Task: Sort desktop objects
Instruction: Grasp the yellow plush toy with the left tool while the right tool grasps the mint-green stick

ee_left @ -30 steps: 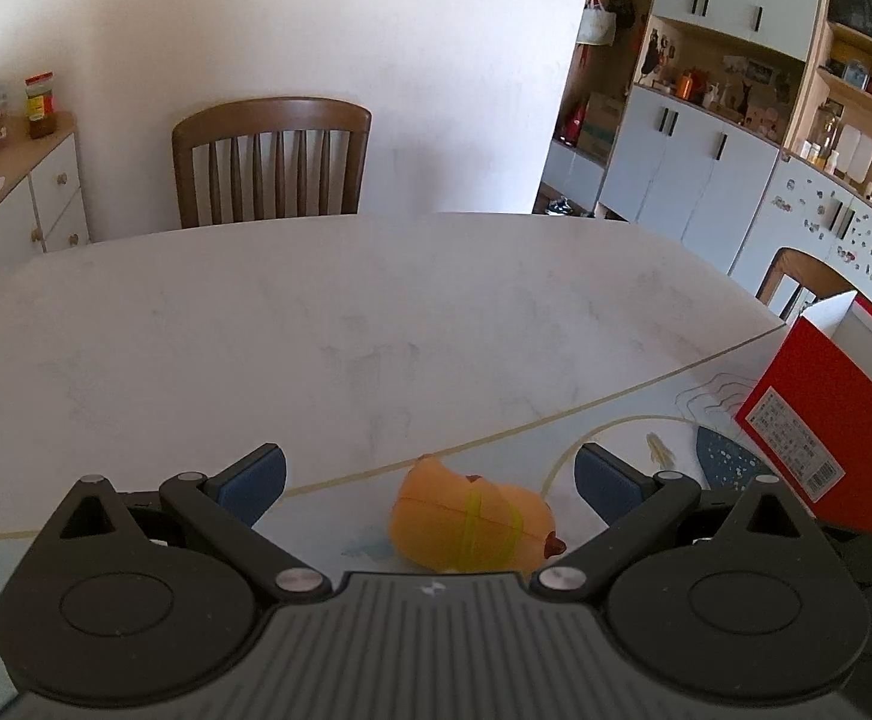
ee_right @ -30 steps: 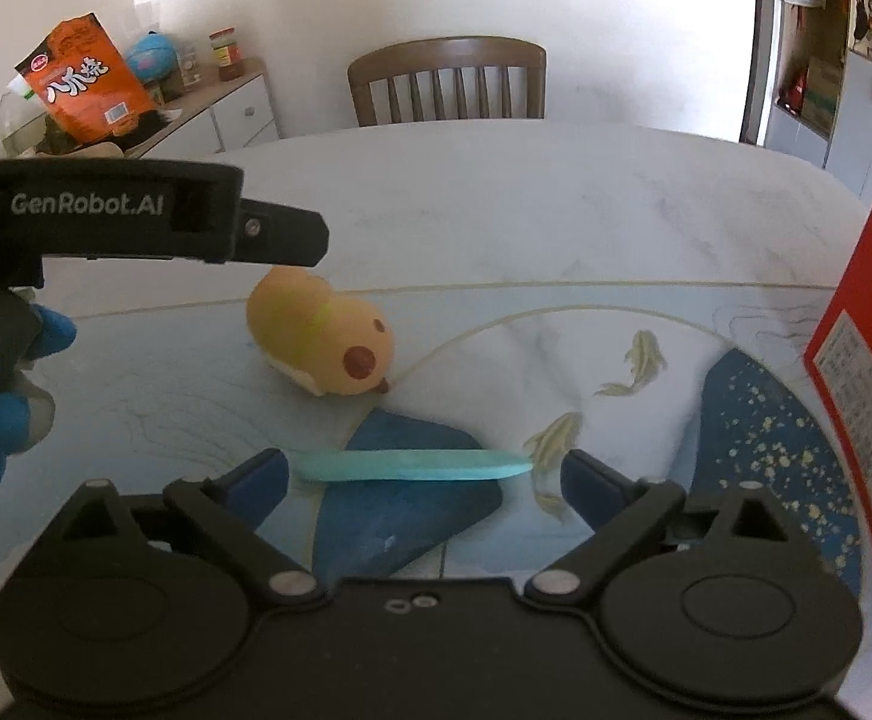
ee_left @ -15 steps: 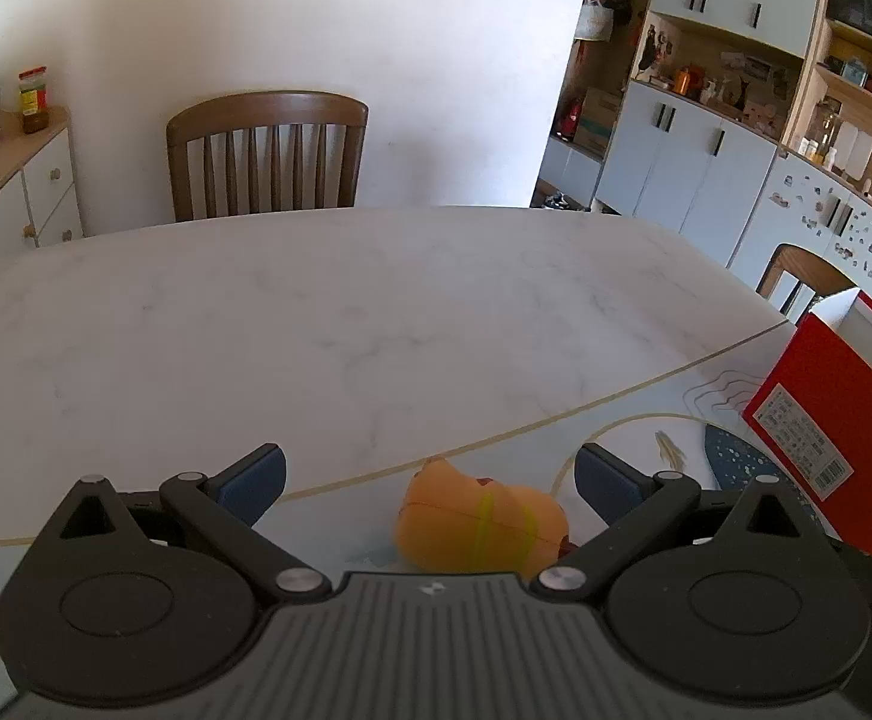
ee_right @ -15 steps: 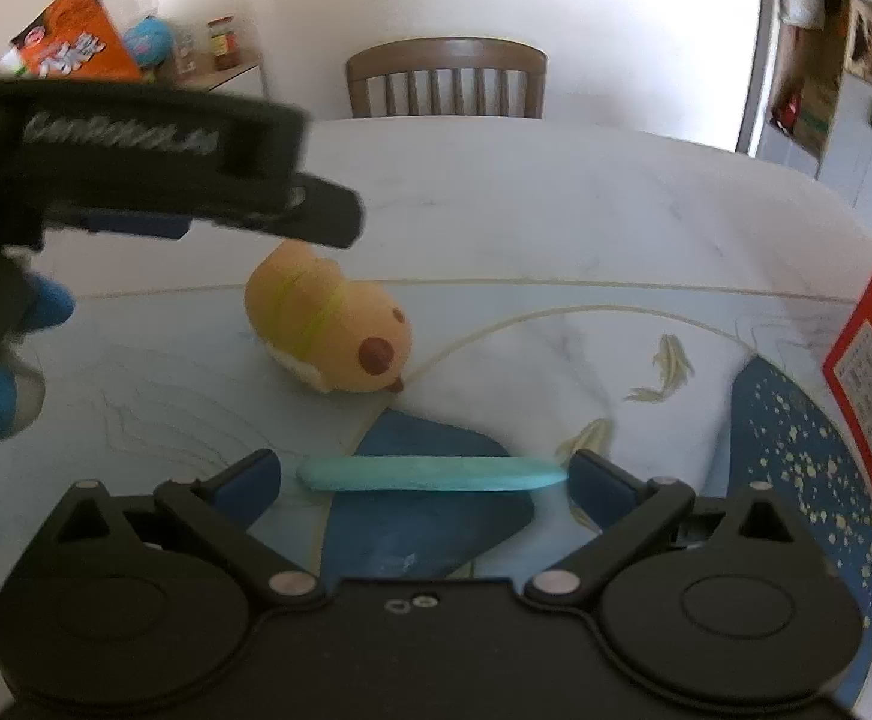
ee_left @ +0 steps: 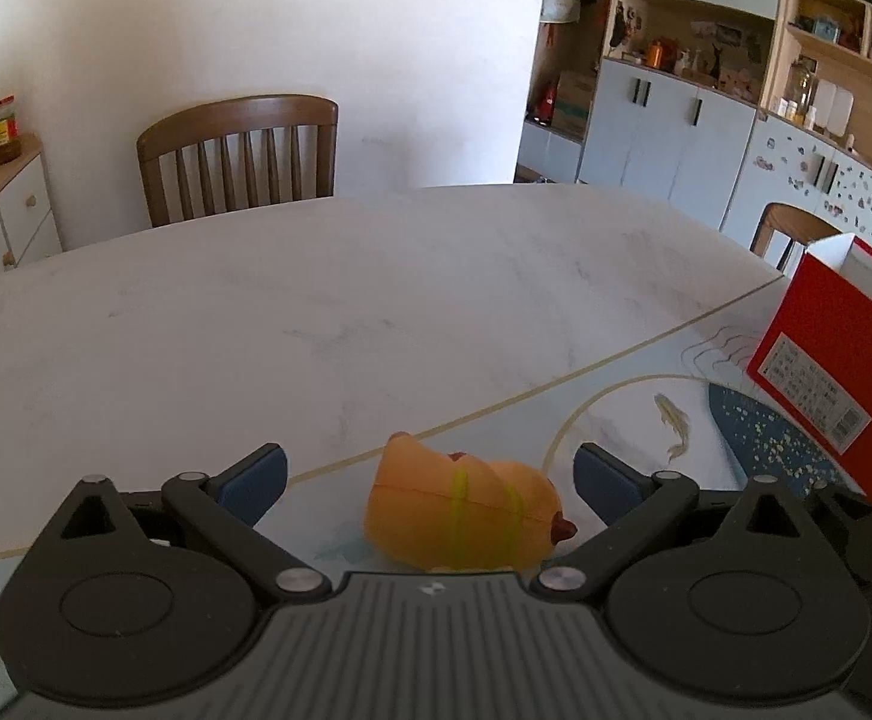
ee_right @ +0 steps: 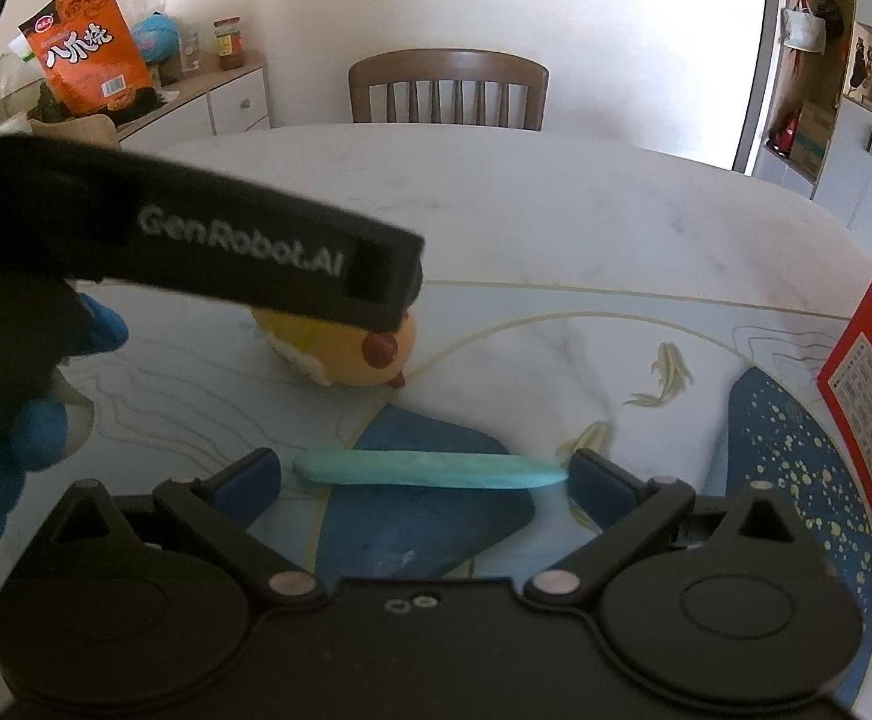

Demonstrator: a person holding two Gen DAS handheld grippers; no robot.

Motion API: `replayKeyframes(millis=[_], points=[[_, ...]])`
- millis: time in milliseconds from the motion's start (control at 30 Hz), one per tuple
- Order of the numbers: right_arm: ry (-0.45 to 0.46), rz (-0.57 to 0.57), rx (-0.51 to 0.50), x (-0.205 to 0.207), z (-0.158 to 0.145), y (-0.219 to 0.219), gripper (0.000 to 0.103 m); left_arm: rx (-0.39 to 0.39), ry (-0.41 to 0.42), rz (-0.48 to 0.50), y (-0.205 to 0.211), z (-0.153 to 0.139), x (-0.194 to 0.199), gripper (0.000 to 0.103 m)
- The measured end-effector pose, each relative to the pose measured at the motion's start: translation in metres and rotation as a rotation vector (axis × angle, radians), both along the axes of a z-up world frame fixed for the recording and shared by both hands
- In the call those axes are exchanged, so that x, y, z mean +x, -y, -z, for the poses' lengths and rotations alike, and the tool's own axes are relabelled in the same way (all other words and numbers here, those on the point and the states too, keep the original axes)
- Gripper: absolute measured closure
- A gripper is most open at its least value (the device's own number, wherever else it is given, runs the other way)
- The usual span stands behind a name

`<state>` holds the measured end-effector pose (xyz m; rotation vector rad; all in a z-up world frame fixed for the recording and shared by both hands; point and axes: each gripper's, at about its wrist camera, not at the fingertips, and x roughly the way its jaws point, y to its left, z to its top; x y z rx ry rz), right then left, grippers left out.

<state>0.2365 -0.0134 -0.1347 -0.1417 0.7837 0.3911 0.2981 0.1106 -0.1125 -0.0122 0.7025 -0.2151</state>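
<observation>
Left gripper (ee_left: 430, 474): spread wide, nothing pinched; the two blue pads stand either side of the orange toy without touching it
Right gripper (ee_right: 424, 477): spread wide, nothing pinched; the teal strip lies crosswise between its blue pads, its pointed right end just at the right pad, contact not clear
Orange toy (ee_left: 463, 507): plush animal with yellow-green bands and a dark red snout, lying on the mat inside the left gripper's gap; in the right wrist view (ee_right: 346, 354) it sits beyond the teal strip, partly hidden by the left gripper's black body
Teal strip (ee_right: 430, 473): long flat piece lying on the dark blue patch of the mat, apart from the orange toy
Mat (ee_right: 556, 372): pale printed sheet with gold fish and blue shapes, spread over the near part of the table
Red box (ee_left: 838, 384): upright at the right edge of the mat, flap open, well apart from both objects
Table (ee_left: 316, 300): white marble top
Chair (ee_left: 238, 159): wooden, at the far side of the table
</observation>
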Motion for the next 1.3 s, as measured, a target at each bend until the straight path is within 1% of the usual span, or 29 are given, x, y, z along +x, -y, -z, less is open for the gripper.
replayKeyframes(millis=[33, 67, 100, 233, 300, 367, 500, 733, 833, 933, 967, 1133, 1200, 1267, 1300], points=[[0.000, 0.002, 0.001, 0.000, 0.000, 0.000, 0.000, 0.002, 0.000, 0.002, 0.000, 0.001, 0.000, 0.005], [0.001, 0.002, 0.001, 0.000, 0.000, 0.000, 0.001, 0.001, -0.003, 0.005, 0.001, 0.002, 0.000, 0.008], [0.002, 0.002, 0.001, 0.000, 0.000, 0.000, 0.001, -0.001, -0.007, 0.006, 0.001, 0.003, 0.000, 0.012], [0.006, 0.002, -0.001, 0.003, -0.001, -0.002, 0.003, -0.018, -0.010, 0.022, 0.000, 0.004, 0.000, 0.023], [0.007, 0.002, -0.001, 0.002, -0.001, -0.002, 0.004, -0.013, -0.004, 0.037, 0.003, 0.003, 0.000, 0.032], [0.007, 0.001, -0.001, 0.003, -0.002, -0.002, 0.005, -0.013, -0.003, 0.054, 0.006, 0.003, -0.001, 0.037], [0.007, 0.001, -0.001, 0.003, -0.001, -0.003, 0.005, 0.005, 0.006, 0.058, 0.009, 0.003, -0.001, 0.039], [0.011, 0.010, -0.003, 0.004, -0.001, -0.003, 0.006, -0.048, 0.001, 0.032, -0.001, 0.001, 0.001, 0.043], [0.005, 0.024, 0.000, 0.006, -0.003, -0.002, 0.006, -0.086, -0.008, 0.017, -0.007, 0.000, 0.003, 0.044], [0.009, 0.031, -0.002, 0.006, -0.005, 0.000, 0.006, -0.094, -0.010, 0.007, -0.011, -0.002, 0.004, 0.047], [0.011, 0.031, -0.002, 0.006, -0.006, 0.000, 0.006, -0.094, -0.009, 0.004, -0.011, -0.003, 0.004, 0.058], [0.017, 0.034, -0.002, 0.005, -0.010, 0.003, 0.006, -0.093, -0.019, 0.000, -0.012, -0.004, 0.004, 0.058], [0.017, 0.037, -0.002, 0.005, -0.011, 0.005, 0.006, -0.089, -0.021, 0.018, -0.011, -0.005, 0.003, 0.058], [0.019, 0.038, -0.005, 0.003, -0.011, 0.007, 0.006, -0.044, -0.002, 0.031, -0.005, -0.007, 0.000, 0.054], [0.019, 0.037, -0.006, 0.003, -0.012, 0.007, 0.006, -0.031, 0.002, 0.025, -0.004, -0.008, -0.001, 0.046]])
